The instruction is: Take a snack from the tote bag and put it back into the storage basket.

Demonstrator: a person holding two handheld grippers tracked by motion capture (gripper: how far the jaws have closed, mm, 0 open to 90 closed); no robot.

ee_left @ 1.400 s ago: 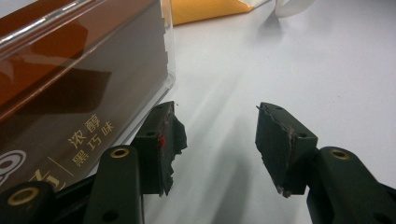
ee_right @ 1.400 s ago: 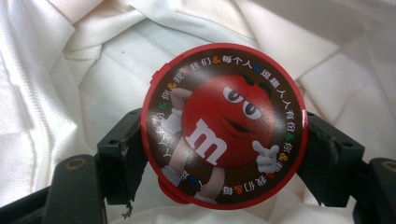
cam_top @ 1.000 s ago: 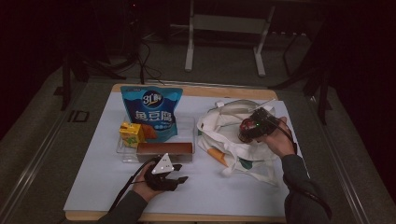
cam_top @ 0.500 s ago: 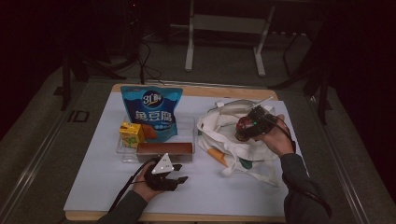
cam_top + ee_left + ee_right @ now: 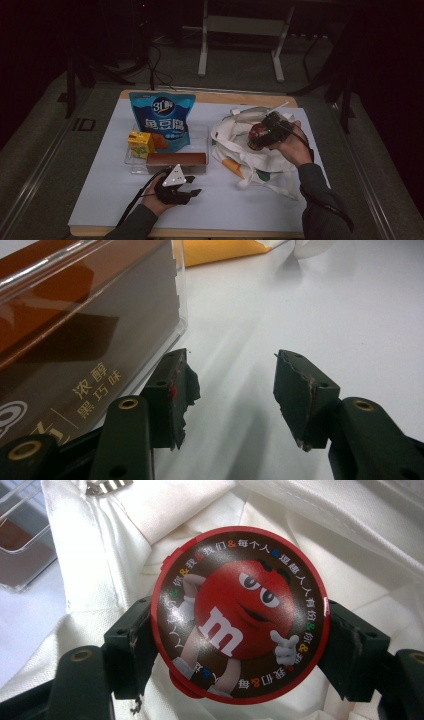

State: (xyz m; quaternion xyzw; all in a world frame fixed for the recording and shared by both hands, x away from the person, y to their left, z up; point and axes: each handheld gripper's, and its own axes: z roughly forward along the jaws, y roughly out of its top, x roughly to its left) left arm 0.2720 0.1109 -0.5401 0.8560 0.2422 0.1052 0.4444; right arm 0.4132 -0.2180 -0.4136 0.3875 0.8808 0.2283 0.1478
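Note:
A round red M&M's tub [image 5: 240, 612] with a red cartoon figure on its lid sits between my right gripper's [image 5: 235, 645] jaws, which are shut on its sides. In the high view this right gripper [image 5: 261, 135] holds the tub [image 5: 256, 134] above the open white tote bag [image 5: 265, 162]. My left gripper [image 5: 194, 185] rests low on the white mat, pointing right, just in front of a long brown chocolate box [image 5: 176, 159]. Seen in its own view, the left gripper [image 5: 232, 387] stands open with bare mat between the pads, and the brown box [image 5: 75, 335] lies beside its left jaw.
A clear tray [image 5: 131, 161] holds the brown box, a yellow juice carton [image 5: 140, 142] and a blue snack bag [image 5: 162, 120] leaning at its back. The tote bag [image 5: 125, 525] spreads over the mat's right half. The wooden table edge [image 5: 200, 233] runs along the front.
My right gripper has drifted slightly left over the bag with the tub still in it. The left gripper has stayed where it was.

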